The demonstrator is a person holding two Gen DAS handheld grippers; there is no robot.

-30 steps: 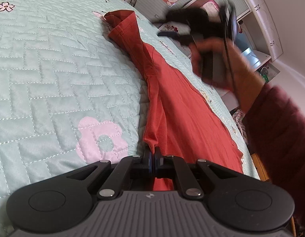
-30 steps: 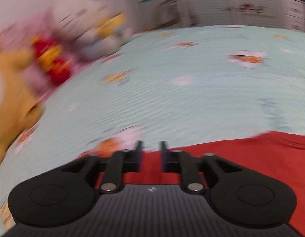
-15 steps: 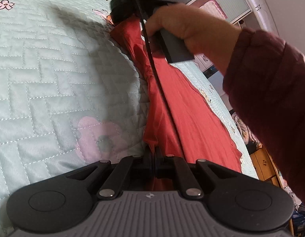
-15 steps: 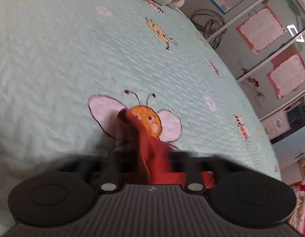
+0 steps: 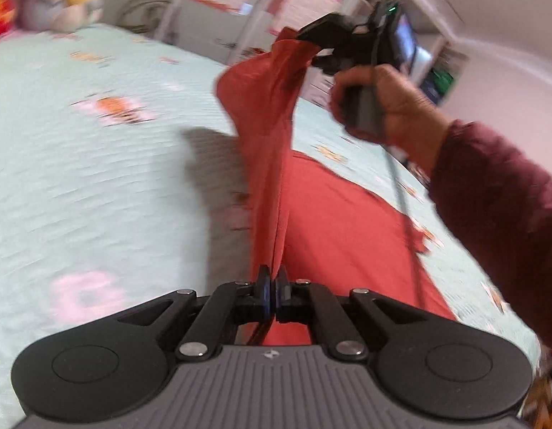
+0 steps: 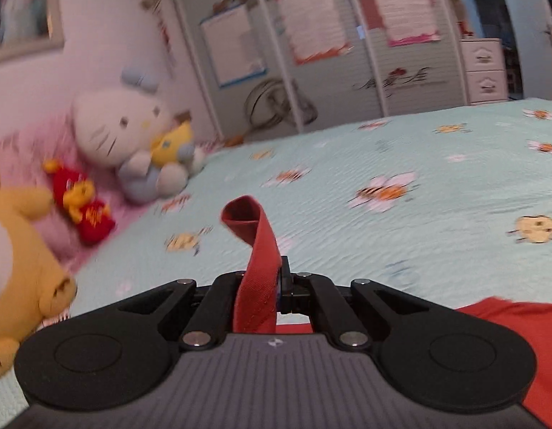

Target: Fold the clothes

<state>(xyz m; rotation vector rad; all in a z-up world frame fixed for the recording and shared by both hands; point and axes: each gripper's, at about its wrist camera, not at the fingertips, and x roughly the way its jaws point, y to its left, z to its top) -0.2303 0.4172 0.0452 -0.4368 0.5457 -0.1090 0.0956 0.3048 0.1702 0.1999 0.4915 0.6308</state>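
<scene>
Left gripper is clamped tight on the near edge of the red garment, with the cloth running straight up out of its jaws. Right gripper, over toward the far right side of the bed, is pinched shut on the far corner of that same edge; in its own view a red strip loops out between the pads. So the edge is strung in the air between the two claws, while the rest of the garment lies flat on the bedspread along the right edge of the bed. Plush toys sit at the head end, well clear.

My read: this is the lift-and-carry part of a fold. To do it well I'd keep both claws at matching height and keep the edge taut, so the lifted side travels over as one sheet and doesn't sag in the middle. Then lay it down lined up with the opposite edge before letting go. Both pinches look thin, so yanking could slip one out.

Versus a second ago: the garment was lying bunched in a ridge on the bed then, and the right claw was open and off the cloth. It has since closed on the corner, and both hands have come up, taking the edge off the bedspread.
</scene>
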